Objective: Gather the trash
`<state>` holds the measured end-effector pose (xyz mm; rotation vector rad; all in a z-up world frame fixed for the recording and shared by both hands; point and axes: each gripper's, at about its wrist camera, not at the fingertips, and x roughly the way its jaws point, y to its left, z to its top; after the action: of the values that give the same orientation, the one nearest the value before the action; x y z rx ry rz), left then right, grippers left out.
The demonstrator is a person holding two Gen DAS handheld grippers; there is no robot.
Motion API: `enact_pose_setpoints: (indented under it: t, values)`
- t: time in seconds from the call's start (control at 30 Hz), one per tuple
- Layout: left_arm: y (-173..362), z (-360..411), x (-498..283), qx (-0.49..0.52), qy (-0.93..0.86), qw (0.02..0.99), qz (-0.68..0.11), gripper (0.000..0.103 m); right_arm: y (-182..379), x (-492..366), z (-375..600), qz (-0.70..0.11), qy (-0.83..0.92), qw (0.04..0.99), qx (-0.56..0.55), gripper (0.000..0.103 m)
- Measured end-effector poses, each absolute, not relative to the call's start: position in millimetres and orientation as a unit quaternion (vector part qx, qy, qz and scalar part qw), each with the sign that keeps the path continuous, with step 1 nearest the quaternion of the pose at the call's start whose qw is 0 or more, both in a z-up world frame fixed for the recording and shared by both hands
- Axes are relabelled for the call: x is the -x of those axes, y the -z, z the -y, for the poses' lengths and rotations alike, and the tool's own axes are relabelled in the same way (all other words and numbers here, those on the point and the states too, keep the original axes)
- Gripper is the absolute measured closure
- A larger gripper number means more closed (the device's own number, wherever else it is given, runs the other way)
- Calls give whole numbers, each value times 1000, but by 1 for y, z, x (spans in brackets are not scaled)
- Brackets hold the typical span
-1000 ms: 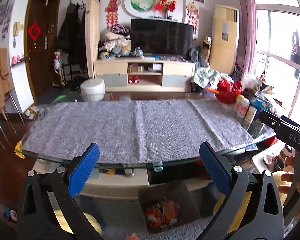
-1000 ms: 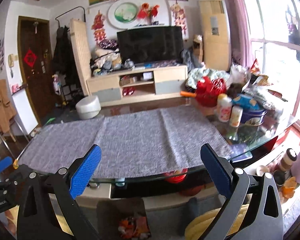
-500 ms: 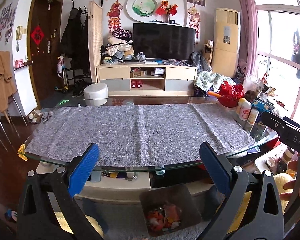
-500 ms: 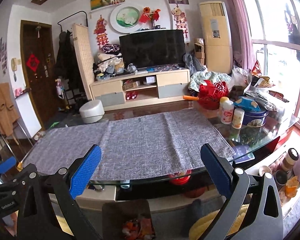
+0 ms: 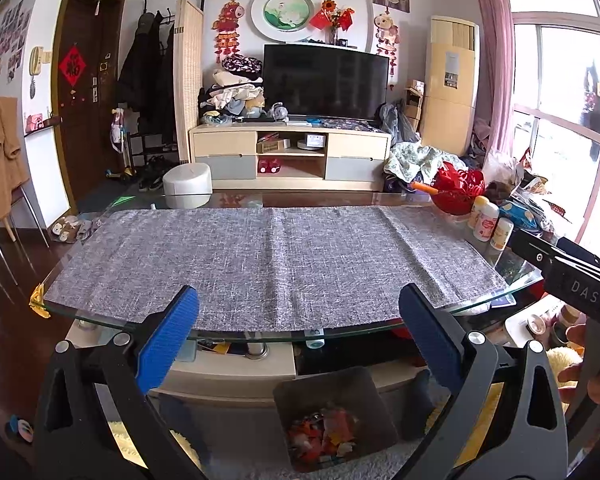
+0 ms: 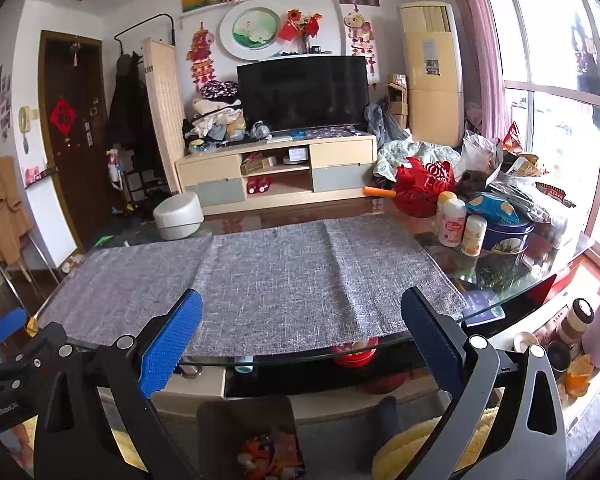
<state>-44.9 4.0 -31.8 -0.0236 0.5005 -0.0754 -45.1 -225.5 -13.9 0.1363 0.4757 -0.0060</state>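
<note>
A dark bin stands on the floor in front of the glass table, with red, orange and white scraps inside. The same bin shows low in the right wrist view, holding scraps. My left gripper hangs open above and before the table's near edge, nothing between its blue pads. My right gripper is open too and holds nothing. Its black body shows at the right of the left wrist view. A grey cloth covers the tabletop, and no scraps lie on it.
Bottles, a blue tin, a red basket and bags crowd the table's right end. A TV stand and a white stool stand beyond it. Cups and a flask sit low at the right.
Both grippers have risen and drawn back a little from the table, so the room's upper wall shows more. Both stay open with nothing held.
</note>
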Motion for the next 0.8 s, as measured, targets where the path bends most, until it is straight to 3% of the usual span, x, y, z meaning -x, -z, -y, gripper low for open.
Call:
enact_pose_setpoints:
  t: [0.8]
  values:
    - [33, -2, 44, 15, 39, 968, -249, 8, 17, 44, 227, -238, 5, 969, -70, 3]
